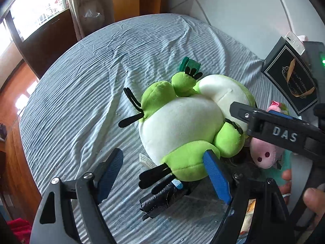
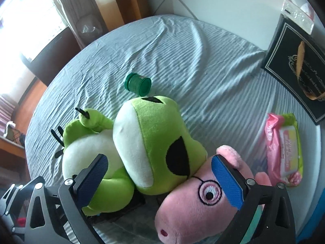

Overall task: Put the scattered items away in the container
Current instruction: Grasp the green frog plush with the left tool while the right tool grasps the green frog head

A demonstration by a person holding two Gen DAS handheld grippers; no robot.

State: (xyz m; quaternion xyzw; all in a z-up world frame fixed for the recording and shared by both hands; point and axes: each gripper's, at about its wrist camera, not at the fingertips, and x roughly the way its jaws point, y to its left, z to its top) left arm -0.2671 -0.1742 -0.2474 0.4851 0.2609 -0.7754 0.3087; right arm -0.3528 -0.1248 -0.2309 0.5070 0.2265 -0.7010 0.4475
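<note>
On the bed, a wrinkled blue-striped sheet covers the mattress; behind it stand a curtain, a bright window and wood panelling, with a white headboard at the far right. A black box leans at the right edge of the bed, and a pink wipes pack lies just in front of it. A green cup lies on its side on the sheet, just behind the frog's head.

The frog plush lies belly up in the middle of the bed, its head touching the pig plush. A black roll lies partly under one frog leg, close to the left gripper.

The left gripper has its jaws apart, holding nothing; the frog's lower leg lies between them, its foot touching the right pad. The right gripper also has its jaws wide apart: the frog's head and the pig's face sit between them, the right pad over the pig's head near its ear, the left pad in front of the frog's body. In the left view, the right gripper reaches in over the frog's head and the pig.
</note>
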